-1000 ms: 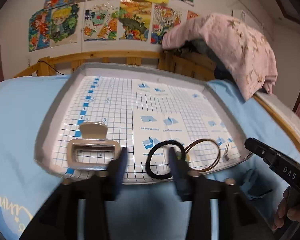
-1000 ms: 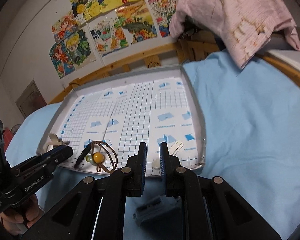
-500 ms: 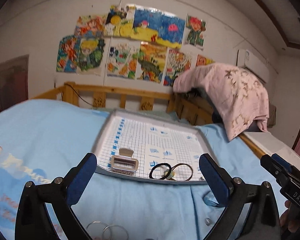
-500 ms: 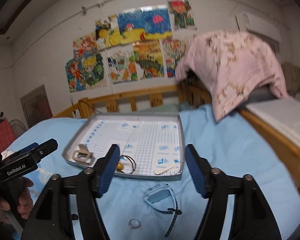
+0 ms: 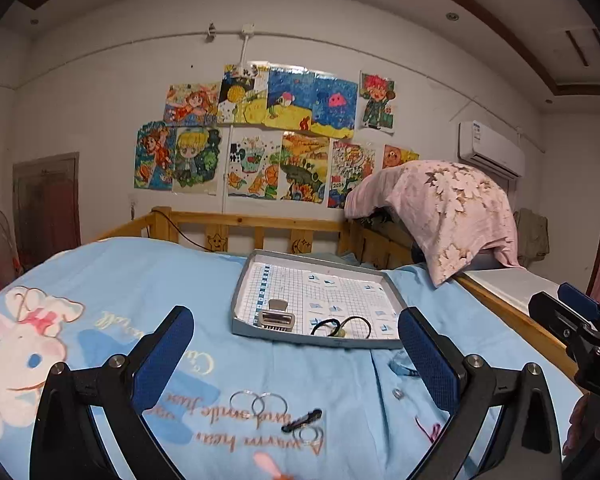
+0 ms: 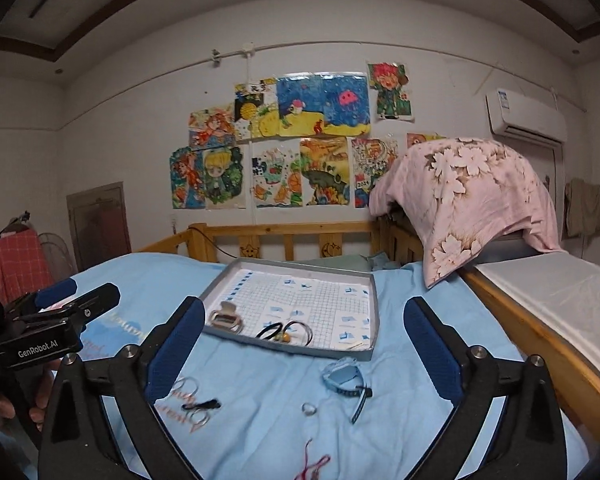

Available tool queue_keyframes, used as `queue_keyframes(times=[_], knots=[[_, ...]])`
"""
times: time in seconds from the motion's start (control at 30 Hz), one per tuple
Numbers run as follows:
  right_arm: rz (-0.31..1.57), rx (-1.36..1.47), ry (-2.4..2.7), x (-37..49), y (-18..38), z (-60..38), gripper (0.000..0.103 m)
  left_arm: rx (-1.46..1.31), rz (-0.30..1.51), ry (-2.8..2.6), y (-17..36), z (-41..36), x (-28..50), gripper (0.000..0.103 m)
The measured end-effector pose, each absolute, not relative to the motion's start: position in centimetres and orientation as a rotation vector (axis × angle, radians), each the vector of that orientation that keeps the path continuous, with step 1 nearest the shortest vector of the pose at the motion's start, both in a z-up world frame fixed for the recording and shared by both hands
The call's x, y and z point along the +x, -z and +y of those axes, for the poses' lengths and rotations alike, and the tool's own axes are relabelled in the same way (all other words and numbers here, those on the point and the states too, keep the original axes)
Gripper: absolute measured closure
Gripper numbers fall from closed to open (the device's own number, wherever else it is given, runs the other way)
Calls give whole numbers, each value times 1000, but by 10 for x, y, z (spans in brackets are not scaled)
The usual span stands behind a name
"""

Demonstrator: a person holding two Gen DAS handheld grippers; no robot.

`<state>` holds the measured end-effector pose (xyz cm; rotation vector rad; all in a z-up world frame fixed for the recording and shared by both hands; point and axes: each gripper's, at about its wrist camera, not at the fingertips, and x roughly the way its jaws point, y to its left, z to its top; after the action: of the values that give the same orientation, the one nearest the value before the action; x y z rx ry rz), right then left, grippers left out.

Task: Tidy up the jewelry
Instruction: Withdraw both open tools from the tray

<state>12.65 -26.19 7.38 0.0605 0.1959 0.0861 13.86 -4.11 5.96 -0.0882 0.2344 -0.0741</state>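
A grey tray (image 5: 240, 300) (image 6: 374, 312) with a grid-paper floor lies on the blue bed. In it are a beige hair claw (image 5: 277, 318) (image 6: 224, 319), a black hair tie (image 5: 326, 326) (image 6: 271, 330), a brown hair tie with a yellow bead (image 6: 300, 330) and a pale clip (image 6: 358, 345). On the sheet in front lie clear rings (image 5: 258, 403) (image 6: 188, 386), a black clip (image 5: 302, 420) (image 6: 206, 404), a small ring (image 6: 309, 409) and a blue watch (image 6: 346, 376). My left gripper (image 5: 296, 360) and right gripper (image 6: 300, 348) are both wide open, empty, held back from the tray.
A wooden bed rail (image 5: 256, 226) runs behind the tray and down the right side (image 6: 540, 340). A pink floral quilt (image 6: 468, 196) hangs over the right corner. A pink item (image 5: 270, 466) lies at the near edge of the sheet.
Both grippers have opened wide and pulled back and up from the tray. The black hair tie and the pale clip now lie free in the tray.
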Motion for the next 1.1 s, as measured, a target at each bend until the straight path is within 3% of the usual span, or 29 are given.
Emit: queue_keyframes(times=[0.7, 1.1], knots=[[161, 55, -94, -1, -45, -237, 5, -39, 162, 85, -23, -23, -4, 0], [183, 54, -86, -37, -6, -224, 5, -24, 207, 64, 16, -7, -28, 0]])
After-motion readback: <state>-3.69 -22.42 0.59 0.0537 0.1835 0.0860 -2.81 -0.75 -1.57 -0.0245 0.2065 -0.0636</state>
